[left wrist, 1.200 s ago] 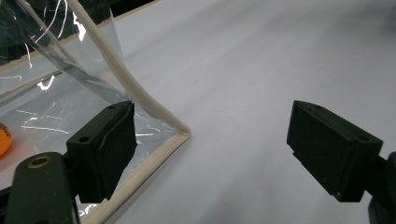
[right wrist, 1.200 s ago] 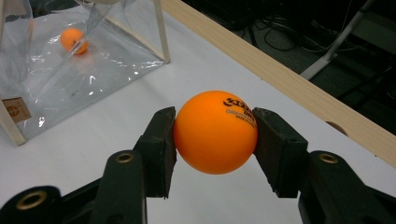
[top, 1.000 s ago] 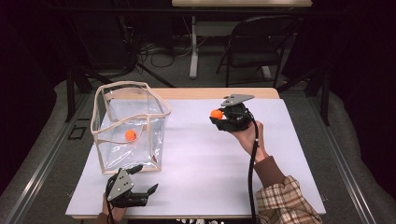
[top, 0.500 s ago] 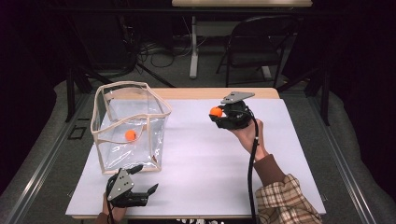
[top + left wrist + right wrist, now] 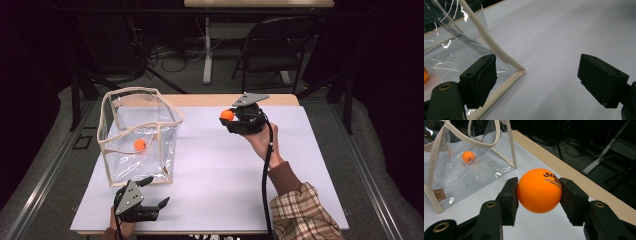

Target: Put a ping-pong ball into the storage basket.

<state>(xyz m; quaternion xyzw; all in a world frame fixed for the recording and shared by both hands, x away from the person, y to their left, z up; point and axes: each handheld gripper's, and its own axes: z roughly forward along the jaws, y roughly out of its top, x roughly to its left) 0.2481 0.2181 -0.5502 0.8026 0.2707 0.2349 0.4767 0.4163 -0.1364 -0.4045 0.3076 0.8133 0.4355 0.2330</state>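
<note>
Right gripper (image 5: 539, 191): jaws clamped on orange ball (image 5: 539, 190), held above table (image 5: 210, 170). Left gripper (image 5: 537, 82): jaws wide apart, one apparently touching clear bag (image 5: 454, 47) corner.

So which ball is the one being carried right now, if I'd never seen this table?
Start at the white table and find the clear bag standing at its left. Look right of it to the right gripper, held up above the table. The ball clamped between its black jaws is orange with dark print; its twin, the other ball, lies loose inside the bag.
</note>
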